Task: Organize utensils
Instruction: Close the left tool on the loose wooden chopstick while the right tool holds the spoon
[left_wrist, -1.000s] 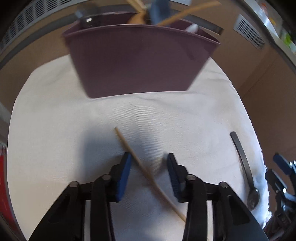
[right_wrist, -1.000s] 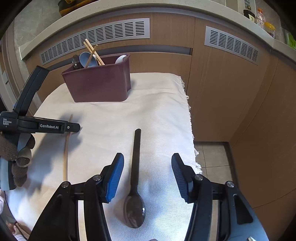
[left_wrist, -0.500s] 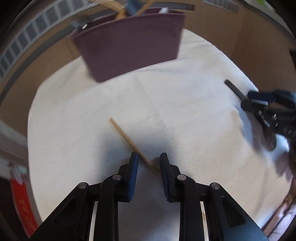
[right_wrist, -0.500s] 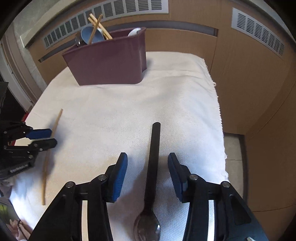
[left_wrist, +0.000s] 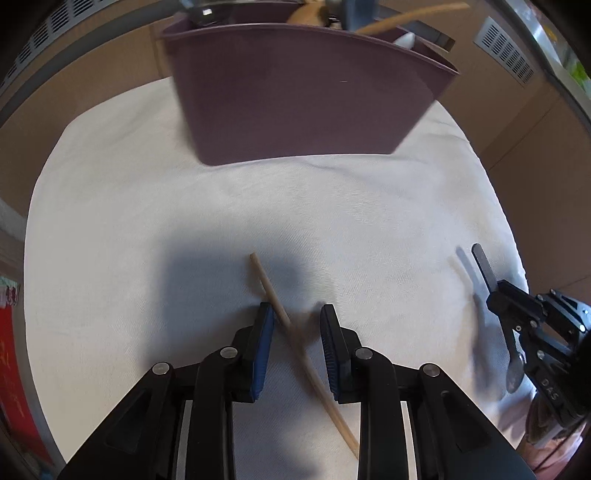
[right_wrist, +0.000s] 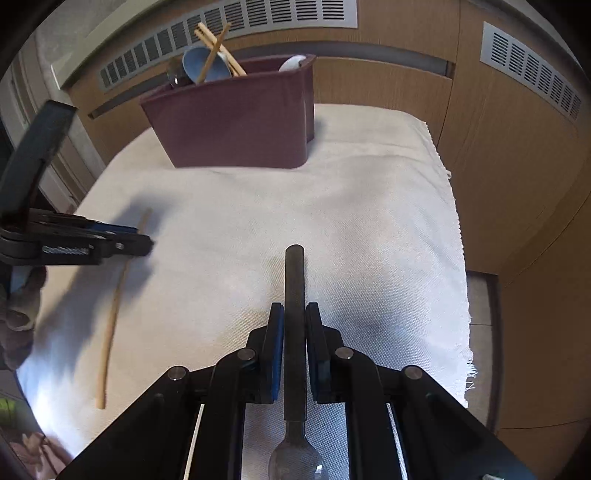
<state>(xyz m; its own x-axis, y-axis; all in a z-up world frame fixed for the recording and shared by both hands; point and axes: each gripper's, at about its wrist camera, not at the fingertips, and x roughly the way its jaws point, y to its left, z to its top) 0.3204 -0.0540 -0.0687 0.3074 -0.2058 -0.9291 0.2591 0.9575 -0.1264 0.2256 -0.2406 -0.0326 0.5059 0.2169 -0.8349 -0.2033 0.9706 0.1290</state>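
A wooden chopstick (left_wrist: 295, 339) lies on the white cloth (left_wrist: 110, 229) and runs diagonally between the fingers of my left gripper (left_wrist: 297, 314), which stands partly open around it, its left pad touching the stick. In the right wrist view the same chopstick (right_wrist: 110, 321) shows at the left under the left gripper (right_wrist: 140, 243). My right gripper (right_wrist: 294, 314) is shut on the black handle of a metal spoon (right_wrist: 294, 295), bowl toward the camera. It also shows in the left wrist view (left_wrist: 496, 295). A maroon utensil holder (right_wrist: 236, 122) stands at the back, with chopsticks and spoons in it.
The cloth covers a small table; its fringed right edge (right_wrist: 458, 258) drops to a tiled floor. Wooden cabinet panels with vents (right_wrist: 528, 77) stand behind and to the right. The holder also shows close ahead in the left wrist view (left_wrist: 303, 92).
My right gripper has closed on the spoon handle. My left gripper narrowed around the chopstick, then stands a little wider now; the view turned back toward the holder.
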